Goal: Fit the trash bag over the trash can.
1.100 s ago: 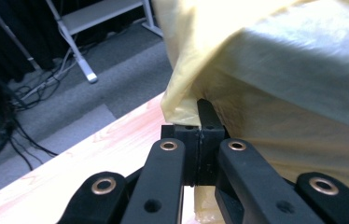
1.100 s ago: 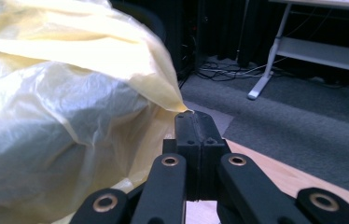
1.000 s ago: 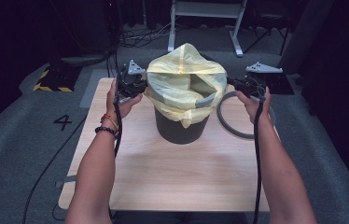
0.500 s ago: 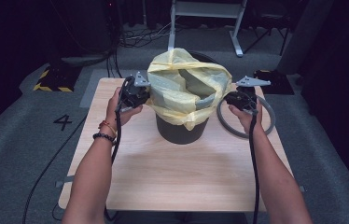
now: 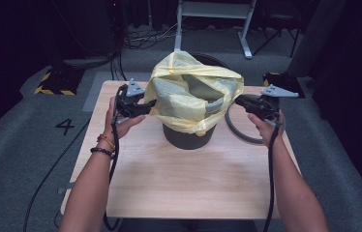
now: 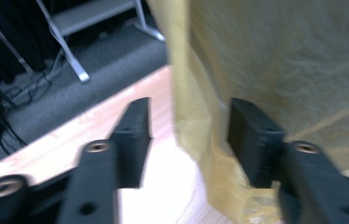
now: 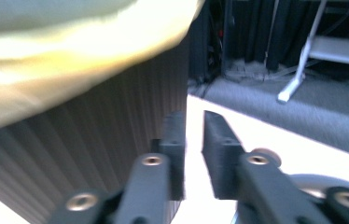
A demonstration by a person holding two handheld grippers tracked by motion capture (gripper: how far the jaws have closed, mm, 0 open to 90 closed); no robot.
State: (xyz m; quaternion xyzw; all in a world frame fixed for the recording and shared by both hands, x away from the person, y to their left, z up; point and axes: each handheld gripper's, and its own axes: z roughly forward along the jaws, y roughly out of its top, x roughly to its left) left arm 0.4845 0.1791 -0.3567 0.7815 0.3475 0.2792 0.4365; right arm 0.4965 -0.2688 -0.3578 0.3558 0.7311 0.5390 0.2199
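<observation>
A dark ribbed bin (image 5: 188, 137) stands on the wooden table (image 5: 169, 179), lined with a loose yellow bag (image 5: 193, 96) that billows above the rim. My left gripper (image 5: 150, 104) is at the bag's left side and open; in the left gripper view a hanging fold of the bag (image 6: 280, 70) lies between the jaws of that gripper (image 6: 189, 135), against the right one. My right gripper (image 5: 239, 100) is at the bin's right side. Its jaws (image 7: 194, 140) stand a narrow gap apart with nothing between them, beside the bin wall (image 7: 93, 154) and under the bag (image 7: 70, 28).
A dark ring (image 5: 234, 130) lies flat on the table right of the bin, under my right hand, and shows again in the right gripper view (image 7: 312, 179). Cables trail from both grippers off the table's front. Grey carpet and a metal frame (image 5: 213, 9) lie beyond.
Both grippers have moved inward toward the bin and a little nearer to me. The left one now straddles the bag's fold; the right one has dropped below the bag's overhang.
</observation>
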